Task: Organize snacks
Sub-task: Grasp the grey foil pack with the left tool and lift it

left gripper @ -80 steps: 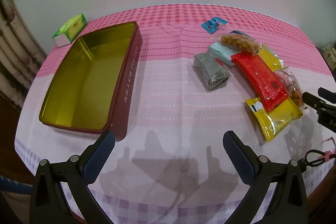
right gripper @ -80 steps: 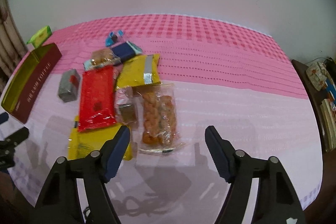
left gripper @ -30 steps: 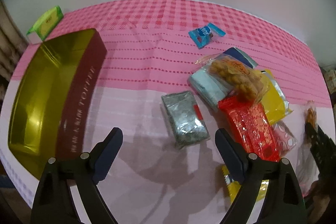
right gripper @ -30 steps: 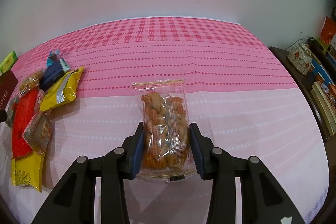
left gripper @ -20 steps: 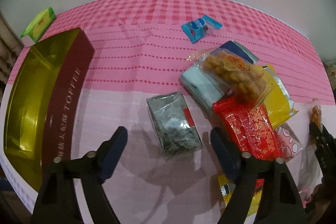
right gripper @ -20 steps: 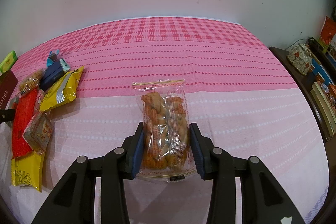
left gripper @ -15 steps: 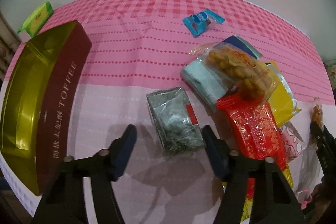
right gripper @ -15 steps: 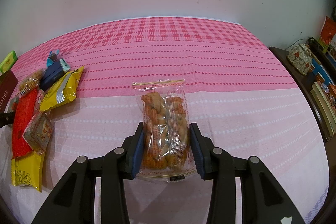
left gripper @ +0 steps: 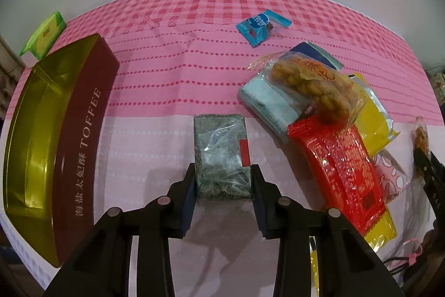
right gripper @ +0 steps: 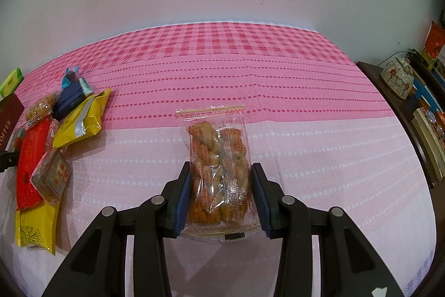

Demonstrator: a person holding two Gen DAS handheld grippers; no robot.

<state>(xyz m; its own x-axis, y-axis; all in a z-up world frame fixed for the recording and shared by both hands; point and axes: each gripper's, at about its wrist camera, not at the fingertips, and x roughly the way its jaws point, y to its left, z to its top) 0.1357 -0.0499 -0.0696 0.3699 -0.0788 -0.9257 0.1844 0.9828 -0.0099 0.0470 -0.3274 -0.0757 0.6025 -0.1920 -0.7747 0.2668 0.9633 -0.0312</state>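
Crinkly film makes both light: left gripper (left gripper: 224, 184) pinches the grey packet (left gripper: 221, 155) across its sides, right gripper (right gripper: 221, 192) likewise clamps the brittle fried-twist bag (right gripper: 218, 169).

Near end of grey-green packet (left gripper: 221, 155) hidden behind left claw (left gripper: 224, 195) pads. Pale blue packet (left gripper: 268, 103) partly covered by clear bag of fried balls (left gripper: 314, 82) and red packet (left gripper: 345, 169). Dark blue pack (left gripper: 311, 50) mostly buried at upper right. Toffee tin (left gripper: 83, 135) cut off at left edge. In right wrist view, tin only a sliver at far left (right gripper: 7, 113); print on clear biscuit bag (right gripper: 218, 166) too small to read.
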